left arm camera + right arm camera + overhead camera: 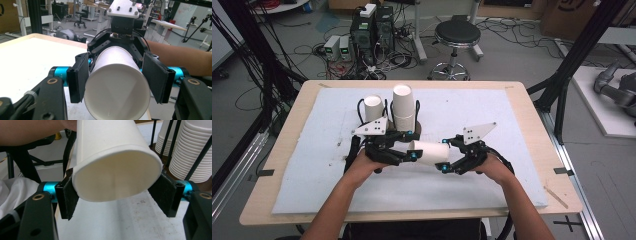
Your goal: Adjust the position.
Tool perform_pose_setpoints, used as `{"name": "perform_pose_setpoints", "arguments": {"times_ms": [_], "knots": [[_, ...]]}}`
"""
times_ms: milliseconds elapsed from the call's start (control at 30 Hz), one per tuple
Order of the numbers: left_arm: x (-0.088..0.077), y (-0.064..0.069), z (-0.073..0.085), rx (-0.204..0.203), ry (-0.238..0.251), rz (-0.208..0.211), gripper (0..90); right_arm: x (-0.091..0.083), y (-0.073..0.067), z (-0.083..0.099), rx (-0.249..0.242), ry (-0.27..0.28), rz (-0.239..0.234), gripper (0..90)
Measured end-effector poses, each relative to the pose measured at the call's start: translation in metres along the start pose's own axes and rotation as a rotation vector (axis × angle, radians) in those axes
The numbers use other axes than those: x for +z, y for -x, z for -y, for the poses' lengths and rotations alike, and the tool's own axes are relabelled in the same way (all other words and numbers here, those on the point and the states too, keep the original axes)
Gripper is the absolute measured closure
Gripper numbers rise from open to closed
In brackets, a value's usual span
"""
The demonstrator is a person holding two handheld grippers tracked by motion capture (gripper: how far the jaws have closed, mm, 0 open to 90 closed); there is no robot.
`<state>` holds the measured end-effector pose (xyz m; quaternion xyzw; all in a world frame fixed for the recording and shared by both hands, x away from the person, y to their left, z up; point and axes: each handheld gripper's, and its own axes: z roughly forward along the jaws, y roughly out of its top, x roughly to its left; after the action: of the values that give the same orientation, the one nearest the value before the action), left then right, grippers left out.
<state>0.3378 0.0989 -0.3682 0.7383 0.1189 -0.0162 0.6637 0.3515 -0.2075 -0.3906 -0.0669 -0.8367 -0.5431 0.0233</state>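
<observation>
Cup (430, 151) between both claws, stacked cups (192, 152) perhaps racked beside it

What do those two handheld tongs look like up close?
Both the left tongs and the right tongs are black linkages with turquoise joints, flat black pads, a pale three-cornered plate dotted with dark marks, and trailing black cables. The forearms are bare.

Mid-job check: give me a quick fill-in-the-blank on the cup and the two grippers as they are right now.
1. The paper cup gripped at its ends by the left gripper and the right gripper is coloured ___.
2. In the right gripper view, the cup's ___ end faces the camera.
3. Behind the grippers stand ___ stacks of cups.

Missing words: white; open; two.
</observation>
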Motion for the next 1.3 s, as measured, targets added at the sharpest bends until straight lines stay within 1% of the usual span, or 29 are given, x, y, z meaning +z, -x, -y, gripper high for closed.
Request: {"name": "perform_pose_setpoints", "arguments": {"times_ms": [67, 200, 300, 367, 400, 500, 600, 700, 767, 800, 833, 867, 900, 933, 967, 1033, 1067, 1100, 1167, 1267, 1300], "knots": [[-0.0001, 0.0000, 0.0001, -0.003, 0.001, -0.001, 38.9, 0.0004, 0.0002, 0.0002, 0.000, 0.000, 0.000, 29.2], [-0.0011, -0.0005, 0.0013, -0.014, 0.019, 0.007, 39.0, -0.0004, 0.0001, -0.0003, 0.003, 0.008, -0.008, 29.1], [-0.0019, -0.0014, 0.0025, -0.032, 0.036, 0.017, 39.3, -0.0014, -0.0001, -0.0008, 0.008, 0.022, -0.016, 28.7], [-0.0022, -0.0021, 0.0036, -0.042, 0.044, 0.022, 39.3, -0.0018, 0.0002, -0.0011, 0.006, 0.031, -0.018, 26.5], [-0.0023, -0.0023, 0.0041, -0.043, 0.045, 0.022, 39.4, -0.0018, 0.0000, -0.0013, 0.017, 0.035, -0.019, 26.0], [-0.0024, -0.0026, 0.0053, -0.051, 0.047, 0.022, 39.5, -0.0020, 0.0006, -0.0013, 0.011, 0.039, -0.016, 27.4], [-0.0022, -0.0023, 0.0054, -0.047, 0.034, 0.019, 39.5, -0.0037, 0.0008, -0.0011, 0.000, 0.032, -0.015, 31.0], [-0.0018, -0.0021, 0.0052, -0.046, 0.024, 0.011, 39.2, -0.0042, 0.0012, -0.0005, -0.005, 0.028, -0.011, 32.4], [-0.0014, -0.0015, 0.0046, -0.040, 0.013, 0.000, 38.3, -0.0041, 0.0014, -0.0005, -0.005, 0.031, -0.008, 32.3], [-0.0012, -0.0007, 0.0040, -0.027, 0.002, -0.017, 37.1, -0.0042, 0.0012, -0.0006, -0.004, 0.032, -0.006, 32.3], [-0.0010, -0.0002, 0.0034, -0.021, -0.004, -0.028, 34.3, -0.0046, 0.0011, -0.0008, 0.000, 0.030, -0.002, 32.2], [-0.0007, 0.0006, 0.0023, -0.015, -0.009, -0.047, 29.2, -0.0049, 0.0016, -0.0007, -0.003, 0.030, 0.001, 32.2], [-0.0010, 0.0012, 0.0014, -0.006, -0.015, -0.051, 24.4, -0.0058, 0.0019, -0.0002, 0.003, 0.027, 0.004, 32.2], [-0.0013, 0.0015, 0.0009, 0.002, -0.018, -0.052, 22.2, -0.0064, 0.0025, -0.0001, 0.001, 0.025, 0.007, 32.2], [-0.0013, 0.0021, 0.0004, 0.008, -0.027, -0.053, 22.0, -0.0069, 0.0028, 0.0001, 0.002, 0.030, 0.013, 32.2], [-0.0003, 0.0021, 0.0008, 0.019, -0.062, -0.060, 22.1, -0.0086, 0.0028, -0.0001, 0.001, 0.029, 0.016, 32.2], [0.0009, 0.0019, 0.0017, 0.023, -0.079, -0.058, 22.2, -0.0088, 0.0025, -0.0003, -0.004, 0.026, 0.019, 32.2], [0.0019, 0.0015, 0.0025, 0.025, -0.090, -0.056, 22.9, -0.0083, 0.0017, -0.0006, -0.011, 0.010, 0.027, 32.2], [0.0035, 0.0007, 0.0038, 0.025, -0.095, -0.049, 25.0, -0.0065, 0.0004, -0.0012, -0.022, -0.014, 0.018, 32.2], [0.0060, 0.0007, 0.0064, 0.030, -0.105, -0.014, 30.6, -0.0046, -0.0007, -0.0018, -0.027, -0.012, 0.012, 32.2], [0.0069, 0.0011, 0.0074, 0.036, -0.110, -0.012, 33.3, -0.0050, -0.0008, -0.0018, -0.021, -0.011, 0.011, 32.2]]}}
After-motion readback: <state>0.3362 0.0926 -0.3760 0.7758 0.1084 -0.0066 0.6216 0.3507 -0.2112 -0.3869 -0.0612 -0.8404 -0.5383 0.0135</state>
